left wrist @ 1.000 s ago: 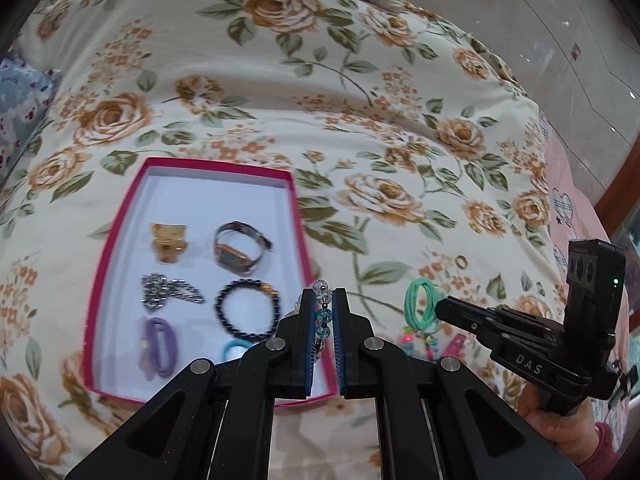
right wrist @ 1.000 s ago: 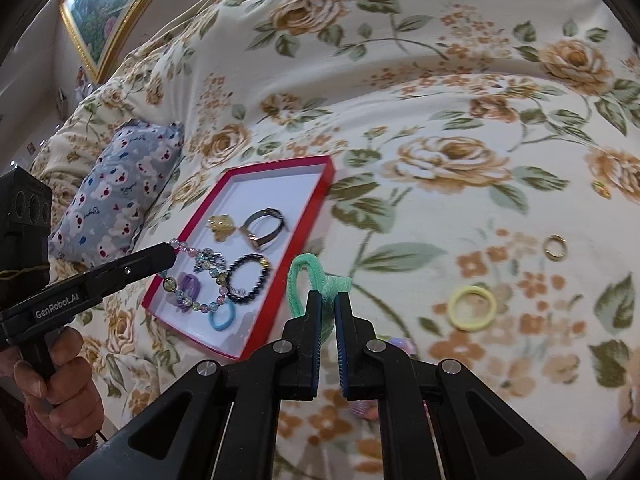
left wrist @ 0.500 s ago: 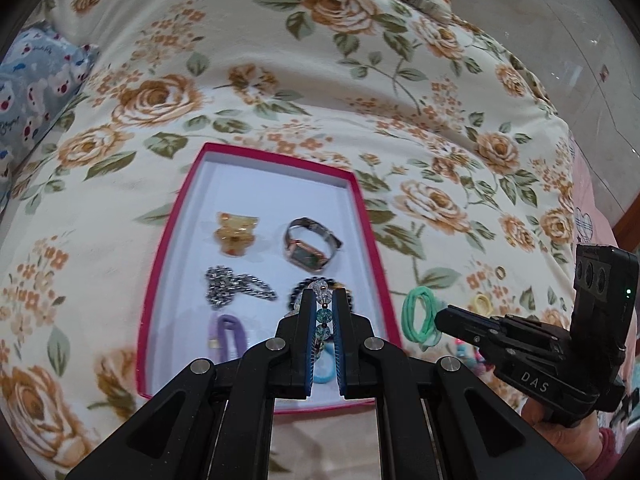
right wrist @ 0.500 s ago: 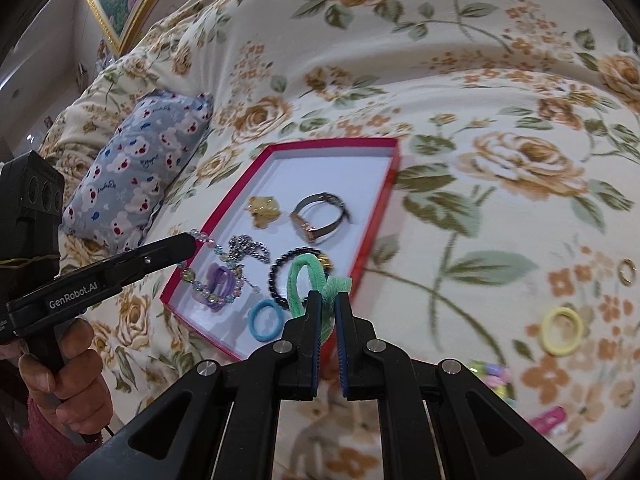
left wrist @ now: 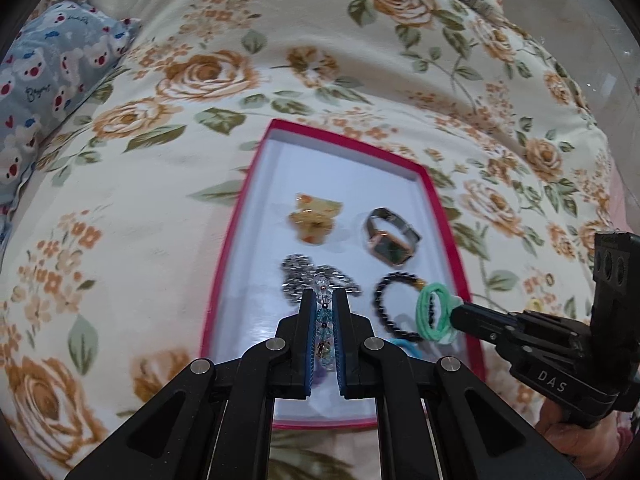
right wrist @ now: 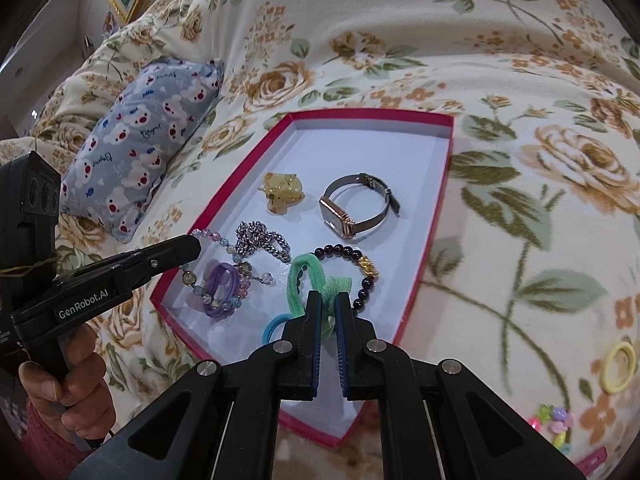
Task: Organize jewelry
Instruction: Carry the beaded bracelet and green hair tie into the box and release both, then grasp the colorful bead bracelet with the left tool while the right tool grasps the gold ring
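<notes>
Two grippers are loaded over the red box (right wrist: 436,216), which lies on the flowered bedspread (right wrist: 520,80) in the middle of both frames. The left gripper (left wrist: 324,300) is closed on a clear and blue bead bracelet (right wrist: 224,276); in the right wrist view the strand is seen hanging from its tip at centre left, draped down onto a purple hair tie (right wrist: 220,288) near the box's lower left corner. The right gripper (right wrist: 328,300) is clamped on a green hair tie (right wrist: 308,280), whose loop stands up from the jaws and leans toward upper left, overlapping a black bead bracelet (right wrist: 352,268) in the picture; whether they touch cannot be told. Already inside the box: a yellow hair clip (right wrist: 282,192), a watch (right wrist: 356,208), a silver chain (right wrist: 260,240) and a blue hair tie (right wrist: 276,326) just left of the right jaws. The key relation: free white floor is seen mainly toward the box's upper end, beyond the clip and watch, and in the lower right corner beneath the right gripper, so the green tie appears nearest an open spot straight below its own jaws, while the bead bracelet sits over an occupied corner. A drop of the green tie first is judged likelier, with a tangle on the black bracelet as the risk. Outside, at lower right of the right wrist view, a yellow hair tie (right wrist: 620,366) and small colourful clips (right wrist: 554,424) wait.
</notes>
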Demonstrator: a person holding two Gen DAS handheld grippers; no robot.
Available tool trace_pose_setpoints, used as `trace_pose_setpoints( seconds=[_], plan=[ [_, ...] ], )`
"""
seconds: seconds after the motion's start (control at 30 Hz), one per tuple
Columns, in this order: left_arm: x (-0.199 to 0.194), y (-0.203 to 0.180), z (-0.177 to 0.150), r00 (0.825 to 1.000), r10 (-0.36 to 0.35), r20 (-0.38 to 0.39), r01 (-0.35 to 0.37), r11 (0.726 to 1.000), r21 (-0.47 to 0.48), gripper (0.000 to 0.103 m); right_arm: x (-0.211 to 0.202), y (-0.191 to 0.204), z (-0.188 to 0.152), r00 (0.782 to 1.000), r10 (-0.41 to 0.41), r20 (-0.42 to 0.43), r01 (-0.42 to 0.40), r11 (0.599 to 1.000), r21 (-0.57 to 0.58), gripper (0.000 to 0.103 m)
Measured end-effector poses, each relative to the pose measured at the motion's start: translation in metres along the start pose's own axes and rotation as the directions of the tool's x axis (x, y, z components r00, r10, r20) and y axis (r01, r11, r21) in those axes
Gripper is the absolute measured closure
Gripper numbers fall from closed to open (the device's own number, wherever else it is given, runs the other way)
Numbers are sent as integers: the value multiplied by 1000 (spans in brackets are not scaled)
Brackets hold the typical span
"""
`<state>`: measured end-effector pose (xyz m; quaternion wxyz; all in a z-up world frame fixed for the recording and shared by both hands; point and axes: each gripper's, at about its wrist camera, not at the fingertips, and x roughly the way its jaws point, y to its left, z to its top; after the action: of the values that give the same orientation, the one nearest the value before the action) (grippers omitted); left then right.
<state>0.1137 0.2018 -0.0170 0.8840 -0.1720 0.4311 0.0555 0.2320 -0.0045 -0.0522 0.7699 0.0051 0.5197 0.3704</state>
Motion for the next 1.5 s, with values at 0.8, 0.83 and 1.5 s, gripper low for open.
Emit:
trace_pose_setpoints(
  seconds=[0.8, 0.83, 1.5],
  plan=[
    [30, 10, 2, 995, 90, -44, -92, 995, -34, 96, 19, -1, 2, 999, -24, -32, 24, 1000, -10, 92],
    [30, 9, 2, 995, 88, -44, -89, 995, -33, 96, 20, -1, 3, 999, -22, -32, 22, 1000, -9, 92],
    [-12, -7, -13, 999, 50, 10, -50, 997, -53, 52, -45, -21, -7, 995, -16, 97, 7, 996, 85, 69]
  ],
)
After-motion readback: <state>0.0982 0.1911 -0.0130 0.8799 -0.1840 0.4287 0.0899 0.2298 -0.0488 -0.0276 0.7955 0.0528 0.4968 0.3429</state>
